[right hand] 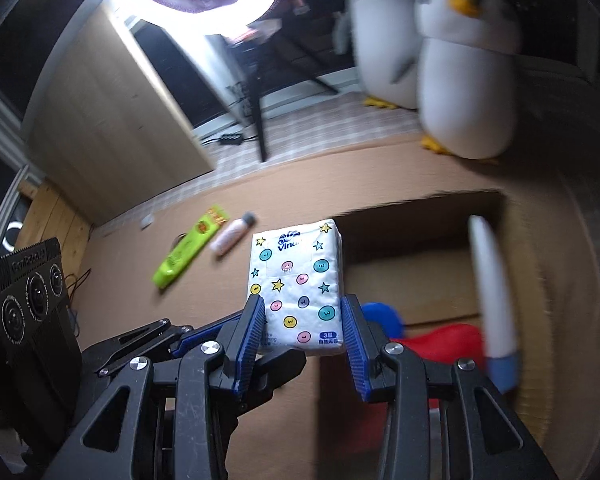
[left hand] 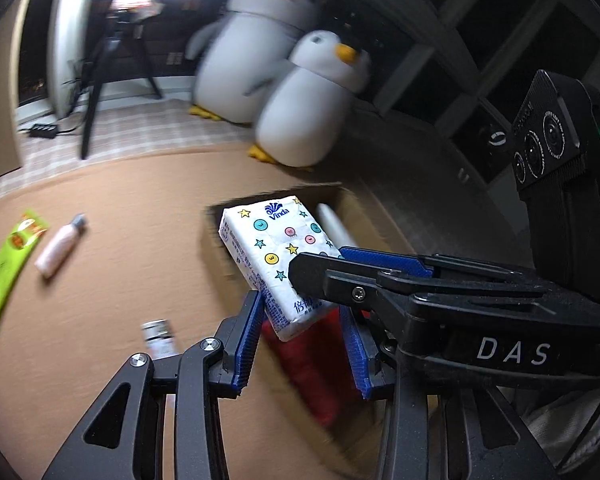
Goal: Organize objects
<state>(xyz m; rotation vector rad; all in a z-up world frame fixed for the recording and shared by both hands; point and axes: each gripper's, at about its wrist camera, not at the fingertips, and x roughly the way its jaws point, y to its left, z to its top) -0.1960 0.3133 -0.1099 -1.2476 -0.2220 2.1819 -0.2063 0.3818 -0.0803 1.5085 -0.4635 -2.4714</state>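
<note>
A white Vinda tissue pack (left hand: pixel 268 240) (right hand: pixel 296 280) with coloured dots and stars hangs over the left rim of an open cardboard box (left hand: pixel 260 197) (right hand: pixel 420 200). My right gripper (right hand: pixel 303 304) (left hand: pixel 320 264) is shut on the pack's sides. My left gripper (left hand: pixel 300 308) has the pack's lower end between its blue pads, which press on it. In the right wrist view the left gripper (right hand: pixel 260 354) reaches in from the lower left, under the pack. Inside the box lie a white tube (right hand: pixel 492 280) (left hand: pixel 334 224) with a blue cap, a red thing (right hand: pixel 440 336) and a blue thing (right hand: pixel 380 314).
On the brown mat, left of the box, lie a green packet (left hand: pixel 8 264) (right hand: pixel 188 250), a pink bottle (left hand: pixel 60 246) (right hand: pixel 232 234) and a small silver-capped bottle (left hand: pixel 160 338). Two plush penguins (left hand: pixel 304 108) (right hand: pixel 460 80) stand behind the box. A ring light on a tripod (right hand: pixel 256 92) stands at the back.
</note>
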